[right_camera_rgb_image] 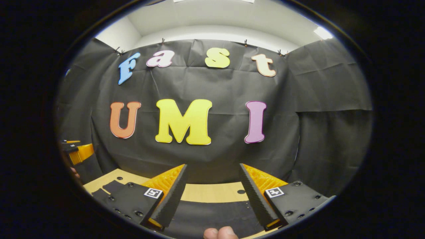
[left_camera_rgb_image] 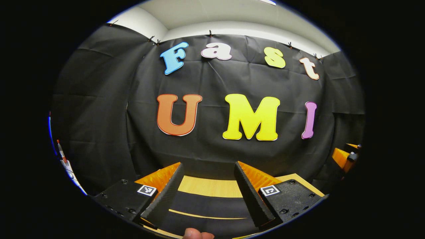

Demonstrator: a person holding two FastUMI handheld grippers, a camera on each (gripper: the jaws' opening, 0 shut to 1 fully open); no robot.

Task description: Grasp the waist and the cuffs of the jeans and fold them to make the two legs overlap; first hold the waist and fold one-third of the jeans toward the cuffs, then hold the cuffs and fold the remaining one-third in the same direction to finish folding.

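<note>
The left claw (left_camera_rgb_image: 207, 189) is released, its fingers spread wide and nothing between them, held level above the counter (left_camera_rgb_image: 209, 186). Below it lies dark cloth, most likely the jeans (left_camera_rgb_image: 207, 205), spread flat with a pale strip of counter showing across them. The right claw (right_camera_rgb_image: 215, 192) is likewise released and empty, with the same dark cloth (right_camera_rgb_image: 212, 212) under it on the wooden top. Waist and cuffs cannot be told apart here. Judging by this, no grasp is made yet and every fold seems left to do.
</note>
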